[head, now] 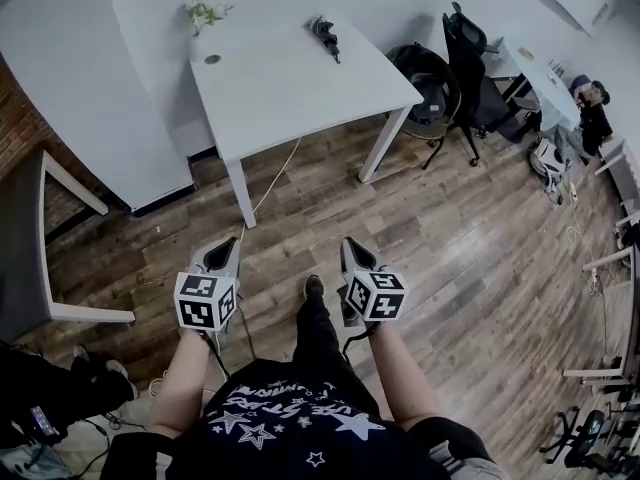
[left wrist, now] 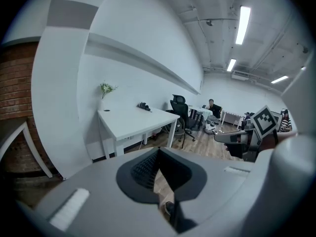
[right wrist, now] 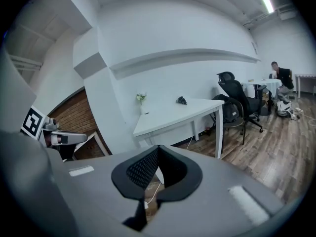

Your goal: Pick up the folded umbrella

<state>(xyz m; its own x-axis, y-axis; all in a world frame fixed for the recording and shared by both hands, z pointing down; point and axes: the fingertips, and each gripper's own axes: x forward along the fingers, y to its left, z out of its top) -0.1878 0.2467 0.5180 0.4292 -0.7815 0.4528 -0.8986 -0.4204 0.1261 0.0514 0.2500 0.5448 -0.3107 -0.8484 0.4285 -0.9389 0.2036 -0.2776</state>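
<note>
Seeing the folded umbrella (head: 324,36) as a short, dark, bunched bundle, lying near the far edge of the white desk (head: 290,88), upper middle of the frame. Holding the left tongs (head: 224,253) and right tongs (head: 354,251) closed tip to tip, gripping nothing, at lower centre, well apart from it.

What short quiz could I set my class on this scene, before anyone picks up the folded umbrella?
1. True or false: the folded umbrella lies on the white table.
2. In the head view, what stands at the table's far left corner? A: a small plant; B: a laptop; C: a kettle.
3. What do the left gripper and the right gripper hold?
Key: 1 true. 2 A. 3 Nothing: both are shut and empty, over the wooden floor, short of the table.
</note>
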